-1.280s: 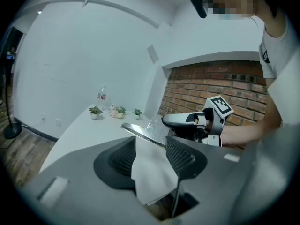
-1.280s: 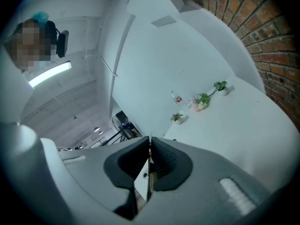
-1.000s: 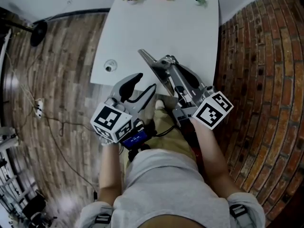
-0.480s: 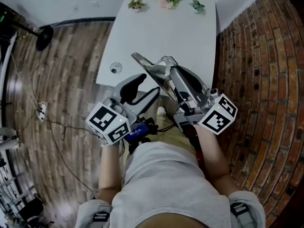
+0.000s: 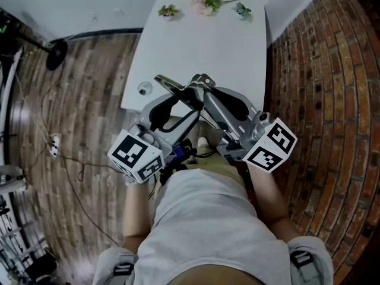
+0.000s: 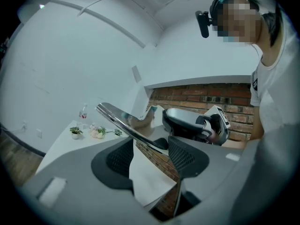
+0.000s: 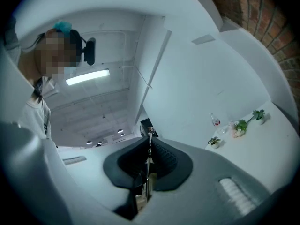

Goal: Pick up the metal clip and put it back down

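Note:
The metal clip (image 5: 172,84) is a long shiny strip, held in the air over the near edge of the white table (image 5: 202,46). My right gripper (image 5: 202,89) is shut on one end of it. In the right gripper view the clip (image 7: 149,149) shows edge-on, pinched between the dark pads. My left gripper (image 5: 185,102) is open just beside it and its jaws have just been opening. In the left gripper view the strip (image 6: 126,123) slants across the gap above the left gripper's (image 6: 149,149) pads, which do not press on it. The right gripper (image 6: 197,125) shows behind the strip.
Small potted plants and flowers (image 5: 205,2) line the table's far edge. A small round object (image 5: 143,88) sits at its near left corner. Red brick (image 5: 320,70) lies to the right and wood flooring (image 5: 89,111) to the left, with a black stand base (image 5: 57,53) and cables.
Both grippers have risen and drawn closer together. The clip in the right gripper has swung left, so its free end now crosses over the left gripper's jaws. The left jaws look slightly wider.

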`<action>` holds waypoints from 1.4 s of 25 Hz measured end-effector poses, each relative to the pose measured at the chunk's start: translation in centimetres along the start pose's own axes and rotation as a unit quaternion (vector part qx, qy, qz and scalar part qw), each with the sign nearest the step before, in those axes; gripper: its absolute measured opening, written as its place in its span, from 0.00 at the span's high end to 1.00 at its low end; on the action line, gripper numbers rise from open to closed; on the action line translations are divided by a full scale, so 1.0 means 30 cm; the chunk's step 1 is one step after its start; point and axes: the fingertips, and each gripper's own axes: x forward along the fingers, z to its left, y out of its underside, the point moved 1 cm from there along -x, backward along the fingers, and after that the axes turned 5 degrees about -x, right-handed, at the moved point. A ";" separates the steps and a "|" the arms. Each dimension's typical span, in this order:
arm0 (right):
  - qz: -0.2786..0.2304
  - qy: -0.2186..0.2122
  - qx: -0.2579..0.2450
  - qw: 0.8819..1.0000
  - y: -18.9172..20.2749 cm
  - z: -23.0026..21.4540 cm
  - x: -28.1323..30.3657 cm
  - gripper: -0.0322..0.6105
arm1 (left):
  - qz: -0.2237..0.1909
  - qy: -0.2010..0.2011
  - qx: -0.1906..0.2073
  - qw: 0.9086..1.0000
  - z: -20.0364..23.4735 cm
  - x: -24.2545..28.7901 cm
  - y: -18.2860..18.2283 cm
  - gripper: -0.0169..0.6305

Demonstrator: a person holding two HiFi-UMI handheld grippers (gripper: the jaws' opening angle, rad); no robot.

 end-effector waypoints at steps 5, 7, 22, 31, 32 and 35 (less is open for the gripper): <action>0.015 -0.003 -0.039 0.999 -0.007 0.021 0.017 0.92 | -0.001 -0.005 0.002 1.000 0.005 -0.008 -0.007 0.61; 0.020 -0.005 -0.039 0.999 -0.002 0.020 0.019 0.92 | 0.002 -0.010 0.006 1.000 0.007 -0.012 -0.003 0.61; 0.035 0.013 -0.041 0.998 0.025 -0.016 0.003 0.91 | 0.016 -0.013 0.011 1.000 0.022 0.013 0.042 0.61; 0.078 0.030 -0.045 0.996 0.075 -0.072 -0.012 0.90 | 0.026 -0.027 -0.005 0.999 0.057 0.038 0.077 0.63; 0.086 0.030 -0.050 0.995 0.084 -0.076 -0.013 0.90 | 0.026 -0.030 -0.010 0.999 0.065 0.041 0.078 0.63; 0.101 0.032 -0.052 0.993 0.111 -0.092 -0.008 0.90 | 0.034 -0.041 -0.016 0.998 0.088 0.051 0.076 0.63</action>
